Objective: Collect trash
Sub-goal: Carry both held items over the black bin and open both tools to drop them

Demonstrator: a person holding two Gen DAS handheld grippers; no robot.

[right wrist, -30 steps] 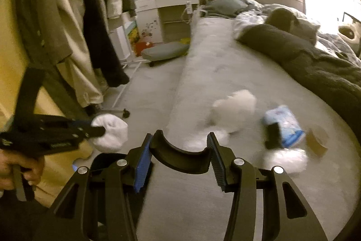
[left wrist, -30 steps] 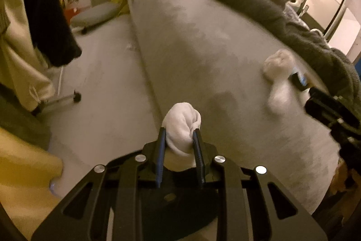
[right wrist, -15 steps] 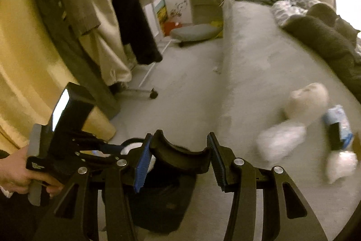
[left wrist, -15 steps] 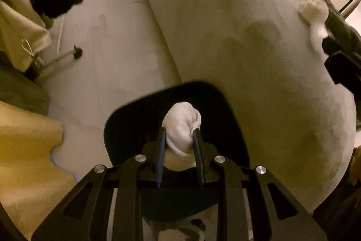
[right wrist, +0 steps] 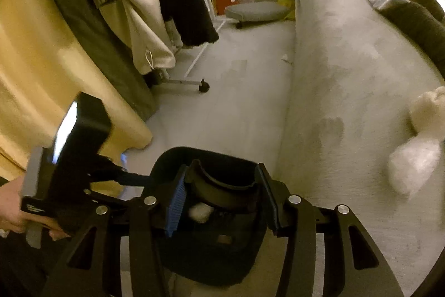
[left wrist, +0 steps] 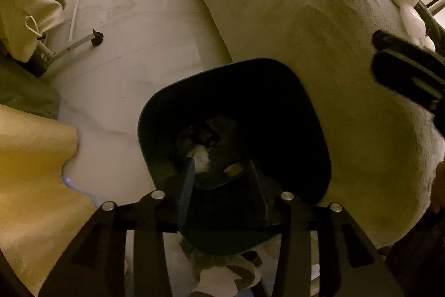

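While one wad (right wrist: 200,212) lies binned (right wrist: 211,269), two (right wrist: 414,166) remain.

Our left gripper (left wrist: 219,171) points down into the dark bin (left wrist: 300,102) beside the bed (left wrist: 306,18). Its jaws have just been opening, and the white tissue ball (left wrist: 201,156) sits loose inside the bin.

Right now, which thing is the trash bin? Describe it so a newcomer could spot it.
Start at the big pale bed; on the floor tight against its near side stands the bin, right under both grippers. It is the only dark, open-topped container with rounded corners, and a white wad lies inside it, unlike the white wads lying on the bed.
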